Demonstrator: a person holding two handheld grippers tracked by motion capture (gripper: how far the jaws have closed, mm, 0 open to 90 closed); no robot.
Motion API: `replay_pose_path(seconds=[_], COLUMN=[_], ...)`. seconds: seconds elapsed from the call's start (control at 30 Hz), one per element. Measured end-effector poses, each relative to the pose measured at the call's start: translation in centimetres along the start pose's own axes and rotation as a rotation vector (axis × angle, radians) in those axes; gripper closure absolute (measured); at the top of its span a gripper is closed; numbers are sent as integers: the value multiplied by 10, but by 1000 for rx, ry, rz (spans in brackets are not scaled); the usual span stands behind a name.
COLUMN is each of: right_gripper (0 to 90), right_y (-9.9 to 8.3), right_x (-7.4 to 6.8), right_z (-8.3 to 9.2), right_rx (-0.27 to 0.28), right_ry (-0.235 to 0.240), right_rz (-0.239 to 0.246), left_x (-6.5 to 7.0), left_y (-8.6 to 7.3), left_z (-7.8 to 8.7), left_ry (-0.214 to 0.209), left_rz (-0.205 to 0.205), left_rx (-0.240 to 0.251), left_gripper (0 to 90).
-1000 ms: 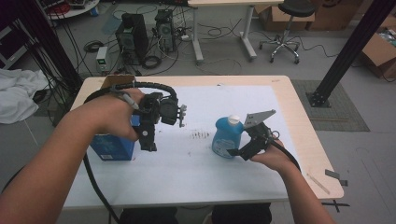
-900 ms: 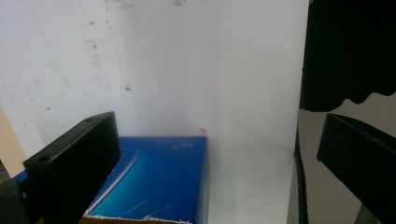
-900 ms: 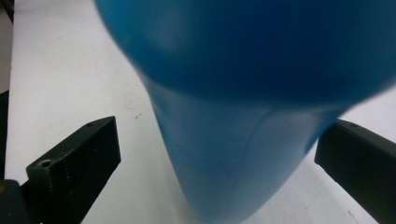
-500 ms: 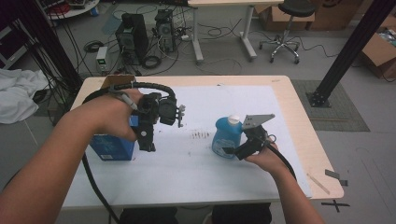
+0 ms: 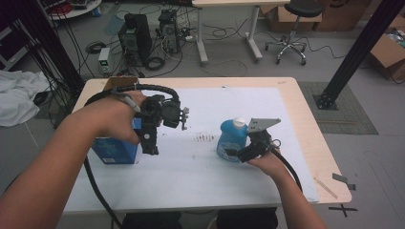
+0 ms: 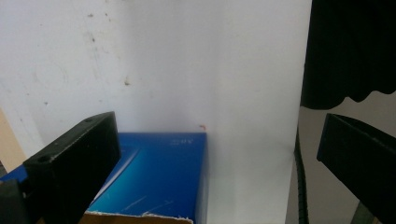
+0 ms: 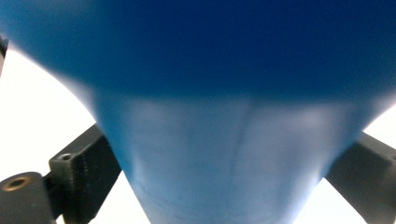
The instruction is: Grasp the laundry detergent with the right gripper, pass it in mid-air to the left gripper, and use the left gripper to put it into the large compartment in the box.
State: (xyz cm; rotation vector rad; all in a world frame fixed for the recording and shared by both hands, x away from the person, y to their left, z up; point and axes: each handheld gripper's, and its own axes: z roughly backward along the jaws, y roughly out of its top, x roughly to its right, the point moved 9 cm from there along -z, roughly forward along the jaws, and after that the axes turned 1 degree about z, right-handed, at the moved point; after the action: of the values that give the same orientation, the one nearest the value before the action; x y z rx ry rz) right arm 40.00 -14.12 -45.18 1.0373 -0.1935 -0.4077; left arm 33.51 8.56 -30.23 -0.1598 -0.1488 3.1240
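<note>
A blue bottle (image 5: 231,138) with a white cap stands upright on the white sheet (image 5: 200,186), right of the middle. My right gripper (image 5: 234,153) reaches it from the near right. Its jaws have just been closing, and in the right gripper view they press both sides of the bottle's body (image 7: 224,140). My left gripper (image 5: 149,145) hangs pointing down over the right end of a blue box (image 5: 114,151). In the left gripper view the left gripper (image 6: 219,135) stands open with nothing between its jaws, above the blue box (image 6: 154,177).
The wooden table (image 5: 296,95) carries the white sheet, with small dark marks (image 5: 205,138) near its middle. A thin stick (image 5: 325,187) lies by the table's right front corner. Computers, cables, a desk and a chair stand on the floor beyond.
My right gripper has edged left to the bottle and its jaws have come in around it. The left hand and its gripper have stayed where they were.
</note>
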Motion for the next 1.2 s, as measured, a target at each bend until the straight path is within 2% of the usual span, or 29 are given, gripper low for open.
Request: replay_pose_path(seconds=[0.27,0.6,0.83,1.2], right_gripper=[133,155,214,236], right_y=[-1,0,0,0], right_x=[-1,-1,-1,0], right_z=[-1,-1,-2,-2], right_rx=[8,22,28,41], right_ry=[-2,-5,-18,-22], right_rz=[11,15,25,23], left_x=[-1,-2,-2,-2], left_y=[0,1,-1,-3], left_z=[-1,-2,-3,-3], left_ry=[1,-1,-3,-1], left_rz=[2,0,2,9], left_rx=[0,-4,-5,-7], left_gripper=[0,1,0,1])
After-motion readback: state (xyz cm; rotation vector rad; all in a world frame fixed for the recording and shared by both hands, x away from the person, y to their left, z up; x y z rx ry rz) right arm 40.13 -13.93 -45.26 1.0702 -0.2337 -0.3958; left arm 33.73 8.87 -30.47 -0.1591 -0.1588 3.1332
